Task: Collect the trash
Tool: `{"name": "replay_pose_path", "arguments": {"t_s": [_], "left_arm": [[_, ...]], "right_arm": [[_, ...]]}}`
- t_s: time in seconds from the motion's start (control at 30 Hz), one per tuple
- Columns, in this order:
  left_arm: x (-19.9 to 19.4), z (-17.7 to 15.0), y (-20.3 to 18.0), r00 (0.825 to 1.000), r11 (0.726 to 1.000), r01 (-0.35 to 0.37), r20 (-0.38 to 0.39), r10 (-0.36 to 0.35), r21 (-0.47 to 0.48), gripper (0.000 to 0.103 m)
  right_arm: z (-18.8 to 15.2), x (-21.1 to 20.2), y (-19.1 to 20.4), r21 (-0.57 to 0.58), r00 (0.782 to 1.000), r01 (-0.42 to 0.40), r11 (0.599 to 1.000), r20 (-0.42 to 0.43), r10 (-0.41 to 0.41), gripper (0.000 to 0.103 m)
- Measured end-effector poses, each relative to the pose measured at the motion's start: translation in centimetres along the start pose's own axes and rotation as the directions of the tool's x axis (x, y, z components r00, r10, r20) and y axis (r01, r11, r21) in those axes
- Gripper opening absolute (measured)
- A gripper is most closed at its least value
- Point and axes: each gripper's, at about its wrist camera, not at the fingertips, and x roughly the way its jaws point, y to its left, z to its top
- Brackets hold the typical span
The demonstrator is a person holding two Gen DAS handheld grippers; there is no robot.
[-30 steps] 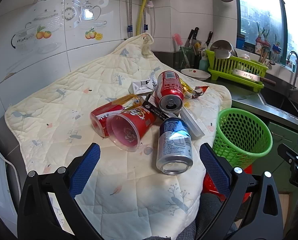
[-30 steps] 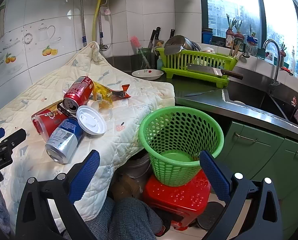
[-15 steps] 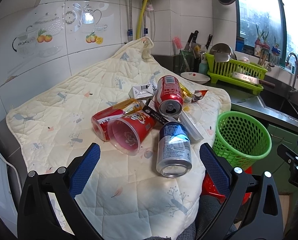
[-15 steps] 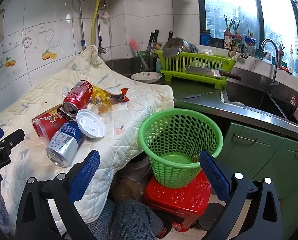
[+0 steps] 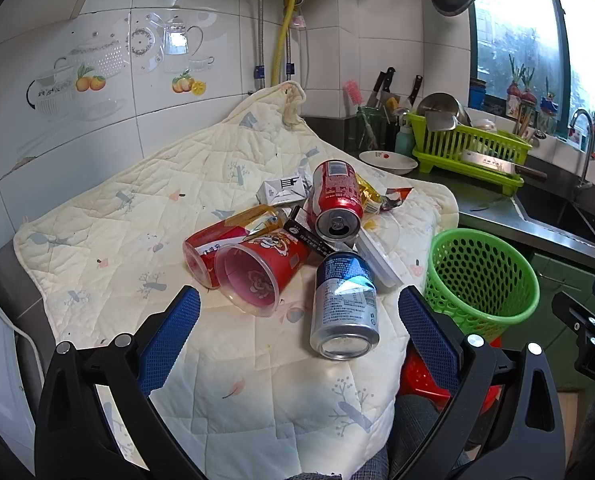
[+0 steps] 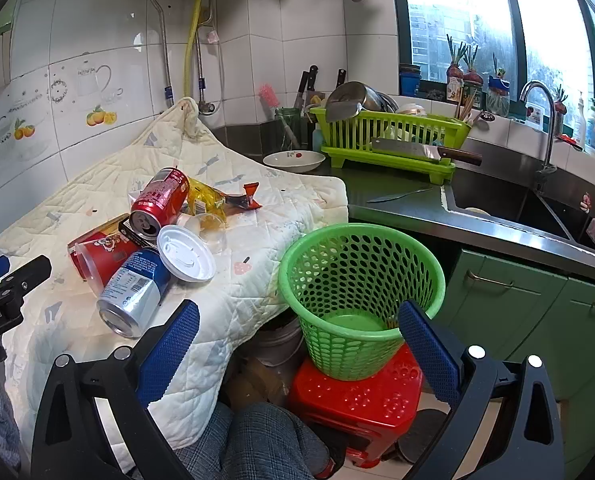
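Left wrist view: the left gripper [image 5: 297, 322] is hanging above the quilted cloth [image 5: 137, 216] with its blue-padded fingers [image 5: 169, 334] standing wide apart and gripping nothing. The silver-and-blue can [image 5: 345, 304] is lying on its side on the cloth, between the fingers and just beyond them. Touching the far end of that can, the rest of the trash is sitting in a heap: two red cups [image 5: 257, 268] on their sides, a red can [image 5: 337, 202] resting atop the heap, a white carton [image 5: 281, 192] behind it, and a white lid [image 5: 379, 258] leaning on the can's right side. The green basket [image 5: 481, 276] is standing to the right of the can, off the cloth edge. Right wrist view: the right gripper [image 6: 297, 336] is hovering with its fingers [image 6: 423, 346] spread wide, holding nothing. The green basket [image 6: 361, 300] is sitting upright on a red stool [image 6: 357, 404], appearing between the fingers. The silver-and-blue can [image 6: 133, 292] is lying to the left of the basket on the cloth [image 6: 257, 240], with the white lid [image 6: 185, 254] touching it, the red can [image 6: 159, 202] behind, and a yellow wrapper [image 6: 213, 198] beside that can.
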Motion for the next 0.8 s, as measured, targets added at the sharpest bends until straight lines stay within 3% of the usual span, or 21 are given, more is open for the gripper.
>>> {"name": "replay_pose_path", "arguments": {"t_s": [0.8], "left_arm": [[2.1,0.9,1.7,0.999,0.999,-0.039,-0.030,0.038,-0.029,0.098]], "right_arm": [[0.8,2.7,1.1,-0.029,0.996,-0.084,0.996,-0.039,0.082,0.096]]}}
